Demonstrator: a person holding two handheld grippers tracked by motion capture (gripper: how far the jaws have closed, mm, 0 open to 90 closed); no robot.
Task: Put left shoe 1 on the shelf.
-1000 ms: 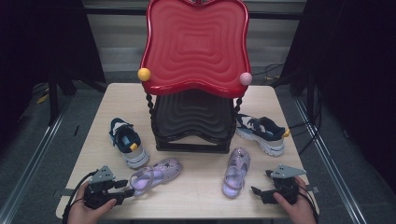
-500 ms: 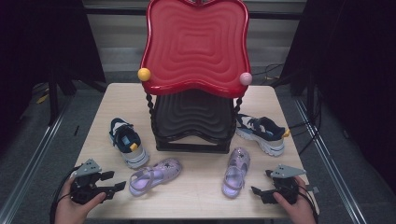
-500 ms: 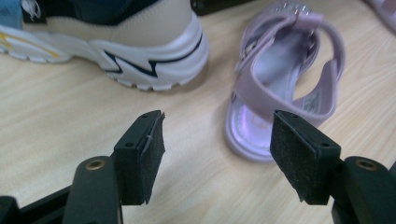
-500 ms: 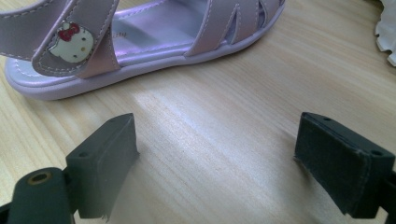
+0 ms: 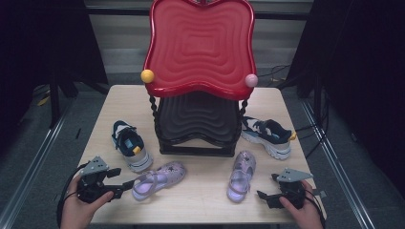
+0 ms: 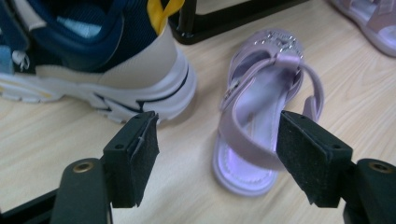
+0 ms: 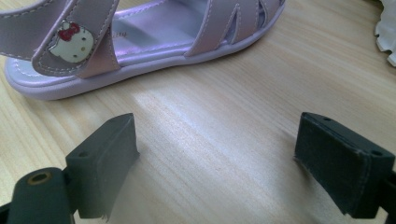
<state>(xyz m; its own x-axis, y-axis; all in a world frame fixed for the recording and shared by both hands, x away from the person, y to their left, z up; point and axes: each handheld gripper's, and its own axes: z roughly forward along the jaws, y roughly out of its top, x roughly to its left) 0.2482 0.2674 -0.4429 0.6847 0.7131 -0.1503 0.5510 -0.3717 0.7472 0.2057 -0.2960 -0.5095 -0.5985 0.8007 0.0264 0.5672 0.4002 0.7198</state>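
Sandal [image 7: 140,42] strap bears a white cartoon cat (red bow); both grippers' jaws stand released, left's just widened.

No words, numbers or brand names can be read. The one sign is a small white cartoon cat face with a red bow, on the strap of the purple sandal [image 7: 140,42] beside the shoe rack [image 5: 198,124].

Bare counter [image 5: 200,202] lies open along the near edge between the two lilac sandals [image 5: 157,179]. The navy sneaker [image 5: 130,149] crowds the left sandal, seemingly without touching; the chair base [image 5: 198,143] blocks behind.
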